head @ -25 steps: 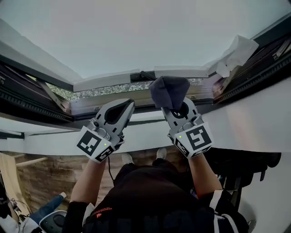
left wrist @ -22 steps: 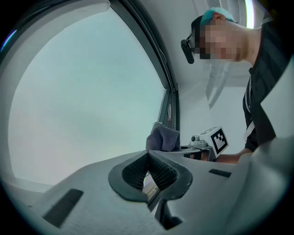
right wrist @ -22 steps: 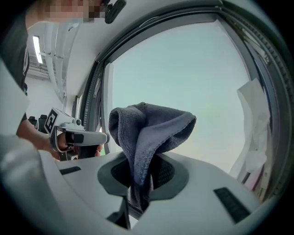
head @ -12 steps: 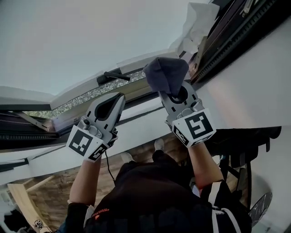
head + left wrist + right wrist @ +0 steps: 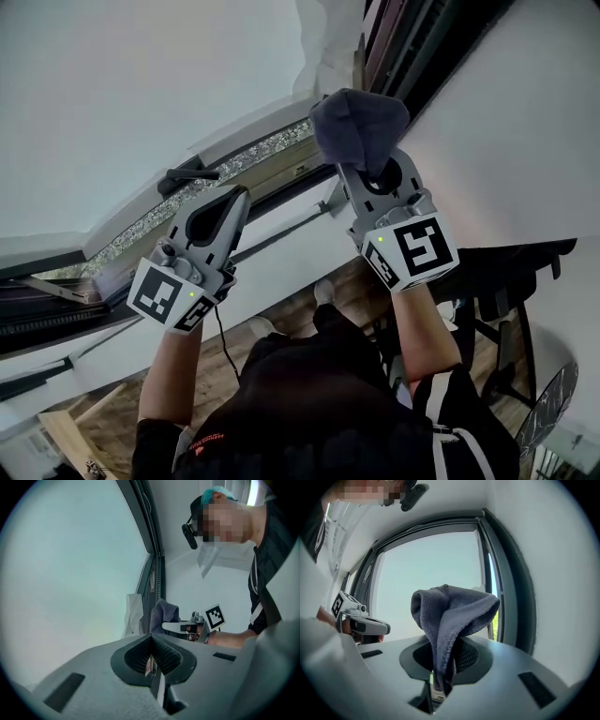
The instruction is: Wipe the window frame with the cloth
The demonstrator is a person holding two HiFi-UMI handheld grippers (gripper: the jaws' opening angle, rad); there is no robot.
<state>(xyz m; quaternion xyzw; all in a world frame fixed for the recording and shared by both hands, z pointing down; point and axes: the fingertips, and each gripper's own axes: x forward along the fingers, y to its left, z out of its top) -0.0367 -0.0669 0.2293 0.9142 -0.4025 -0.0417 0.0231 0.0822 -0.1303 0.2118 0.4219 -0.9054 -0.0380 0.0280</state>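
A crumpled white sheet [image 5: 325, 52] hangs at the top edge, beside the pale sky [image 5: 122, 84]. Lower and to the left, a black handle [image 5: 187, 174] lies next to a speckled grey-green strip [image 5: 248, 161]. A white wall [image 5: 525, 141] fills the right side. Under it stands a black piece of furniture [image 5: 506, 267] with thin legs, on a wooden floor [image 5: 295, 317]. A pale shoe [image 5: 324, 291] rests on that floor. A dark top [image 5: 319, 412] covers the person's trunk.

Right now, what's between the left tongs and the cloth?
Only air: the left gripper view shows a bare gap from the shut left tongs to the cloth gripped in the right tongs.
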